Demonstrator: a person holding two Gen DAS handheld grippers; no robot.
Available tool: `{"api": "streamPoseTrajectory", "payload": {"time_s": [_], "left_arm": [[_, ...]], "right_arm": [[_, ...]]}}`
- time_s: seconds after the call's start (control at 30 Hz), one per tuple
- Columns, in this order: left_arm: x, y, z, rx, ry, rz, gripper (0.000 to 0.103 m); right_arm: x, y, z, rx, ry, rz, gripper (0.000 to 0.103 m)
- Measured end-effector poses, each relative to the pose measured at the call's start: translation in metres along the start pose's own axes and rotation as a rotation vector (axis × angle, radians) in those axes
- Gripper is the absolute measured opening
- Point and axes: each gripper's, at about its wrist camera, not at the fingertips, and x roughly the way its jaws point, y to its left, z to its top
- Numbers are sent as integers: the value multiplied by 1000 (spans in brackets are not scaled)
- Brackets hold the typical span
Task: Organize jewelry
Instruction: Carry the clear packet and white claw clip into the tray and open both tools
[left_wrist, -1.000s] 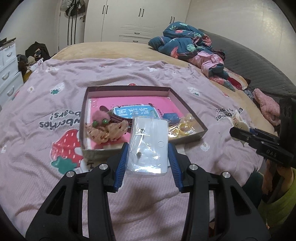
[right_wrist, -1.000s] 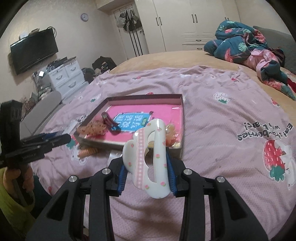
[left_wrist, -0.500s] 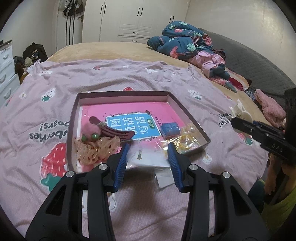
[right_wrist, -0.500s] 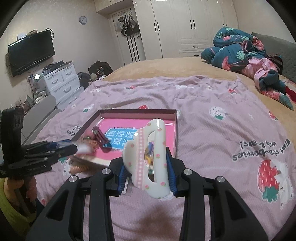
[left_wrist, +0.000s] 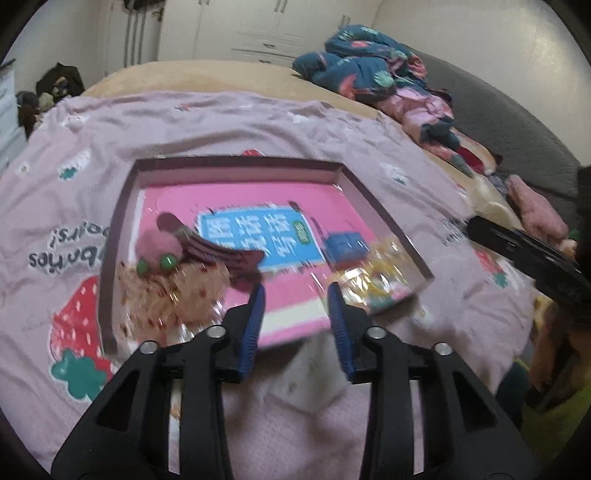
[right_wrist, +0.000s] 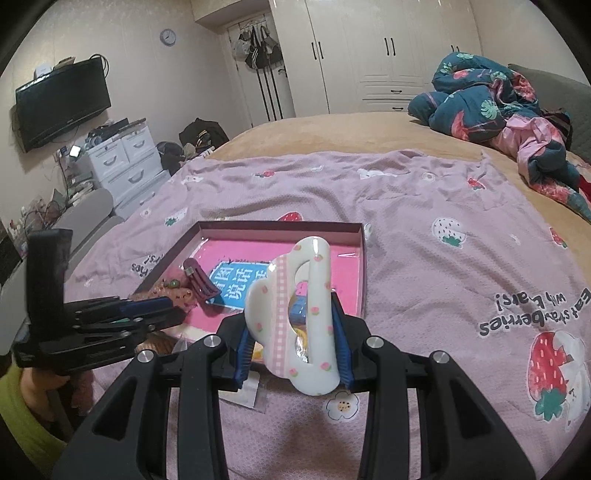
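Right wrist view: my right tool clamps the white hair claw upright.
Tray lies just beyond; my left tool tilts down over its near edge, open and empty.

The left wrist view is smeared by motion: the yellowish heap in the shallow pink-lined box's near corner cannot be made out. From the right wrist, the white flowered plastic hair claw covers that corner. A clear packet on the bed is half hidden behind black gripper arms.
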Motion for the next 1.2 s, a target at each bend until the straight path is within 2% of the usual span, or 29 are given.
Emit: {"api": "streamPoseTrajectory", "payload": {"time_s": [0.1, 0.13, 0.2, 0.33, 0.5, 0.57, 0.63, 0.73, 0.83, 0.9, 1.0, 1.2], "left_arm": [[-2, -6, -12, 30, 21, -13, 42], [-2, -9, -17, 48, 26, -18, 49], [2, -15, -27, 93, 41, -9, 56], [8, -25, -38, 166, 49, 25, 60], [23, -22, -46, 153, 92, 17, 59], [28, -20, -48, 145, 99, 24, 42], [31, -18, -49, 133, 104, 20, 40], [25, -20, -47, 137, 87, 18, 39], [5, -23, -35, 113, 36, -35, 39], [-7, -27, -24, 123, -4, -41, 39], [-11, -28, -8, 136, -41, -11, 39], [8, -14, 8, 115, -33, 48, 39]], "right_arm": [[5, 2, -4, 4, 12, 10, 35], [6, 2, -6, 6, 15, 13, 35], [8, 2, -8, 11, 21, 19, 35], [9, 1, -10, 15, 25, 22, 35], [8, 0, -10, 18, 23, 24, 35], [8, 0, -10, 18, 25, 22, 35], [9, 0, -10, 20, 28, 23, 35], [11, -1, -9, 20, 30, 23, 35], [13, -1, -6, 20, 30, 23, 35], [17, -1, -4, 16, 30, 21, 35], [26, 0, -1, 11, 38, 21, 35], [49, 3, -1, -3, 70, 16, 35]]}}
